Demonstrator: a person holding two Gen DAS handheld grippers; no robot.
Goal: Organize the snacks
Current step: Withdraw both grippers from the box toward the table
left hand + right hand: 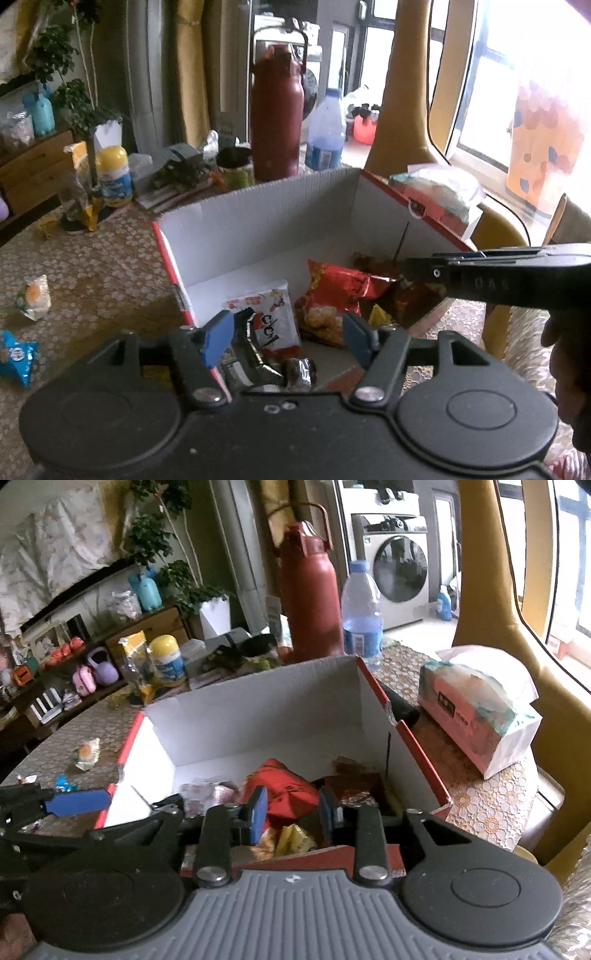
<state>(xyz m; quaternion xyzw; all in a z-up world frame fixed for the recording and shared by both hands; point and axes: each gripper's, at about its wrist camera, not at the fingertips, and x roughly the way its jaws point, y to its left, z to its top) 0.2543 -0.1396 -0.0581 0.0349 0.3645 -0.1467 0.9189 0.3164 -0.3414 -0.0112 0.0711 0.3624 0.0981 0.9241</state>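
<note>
**A:** Your left gripper [290, 334] hangs over the near edge of the cardboard box [258, 218], jaws apart and nothing between the blue pads. Your right gripper [291, 812] does the same on its side, jaws parted more narrowly, also empty.

**B:** So where do I go from here?

**A:** The snacks still out lie to your left on the table [96, 273]: a blue packet [16, 356] nearest, then the wrapped orange snack [33, 301] a little farther. Your left hand is the nearer one, I judge.

**B:** Anything in the way?

**A:** The box's left wall stands between you and them, so lift clear of its rim before swinging out. The tablecloth around both is open. Inside the box, the white packet [271, 319] and red bag [336, 299] already lie flat. Beyond, the red flask [277, 114] and water bottle [327, 129] stand well apart.
</note>
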